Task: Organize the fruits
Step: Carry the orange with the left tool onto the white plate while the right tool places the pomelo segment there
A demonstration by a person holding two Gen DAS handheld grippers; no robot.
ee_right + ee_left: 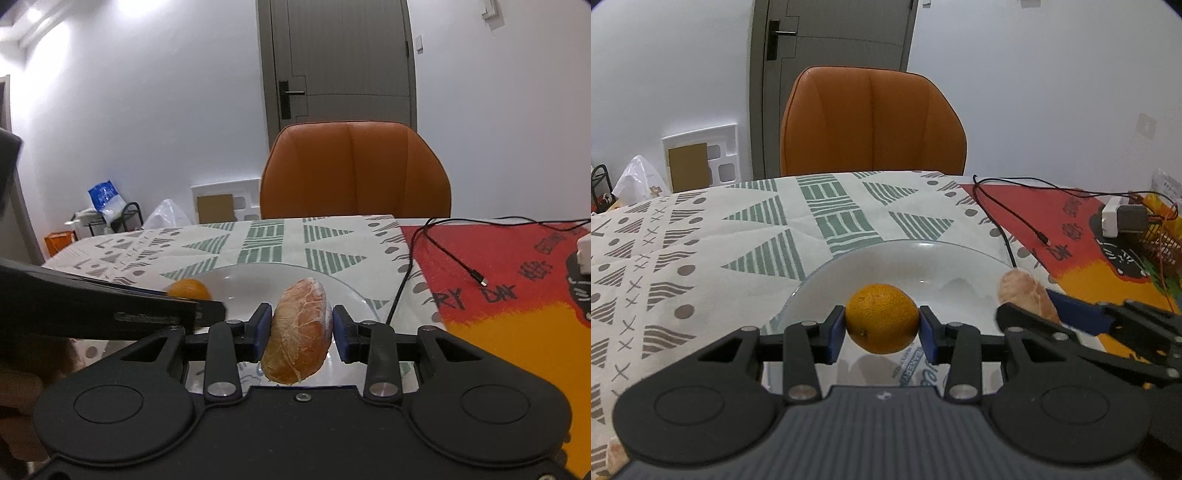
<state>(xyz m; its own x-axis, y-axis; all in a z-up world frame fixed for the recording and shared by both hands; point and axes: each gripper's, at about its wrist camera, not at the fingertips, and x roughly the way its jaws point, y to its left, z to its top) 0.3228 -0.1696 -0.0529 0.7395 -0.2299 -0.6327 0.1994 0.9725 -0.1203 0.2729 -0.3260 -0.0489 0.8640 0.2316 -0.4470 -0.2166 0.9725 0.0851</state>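
Observation:
My left gripper point(882, 328) is shut on a whole orange point(882, 318) and holds it over the near part of a clear glass plate point(871, 266). My right gripper point(301, 332) is shut on a peeled orange piece point(299, 332) and holds it over the same plate point(258, 280). In the left wrist view the right gripper comes in from the right with the peeled piece point(1027, 295). In the right wrist view the left gripper comes in from the left with the orange point(188, 288).
The table has a patterned white-green cloth point(701, 251) and a red-orange mat point(517, 280) on the right. A black cable point(443, 251) lies beside the plate. A white adapter point(1112, 221) is at far right. An orange chair point(871, 122) stands behind the table.

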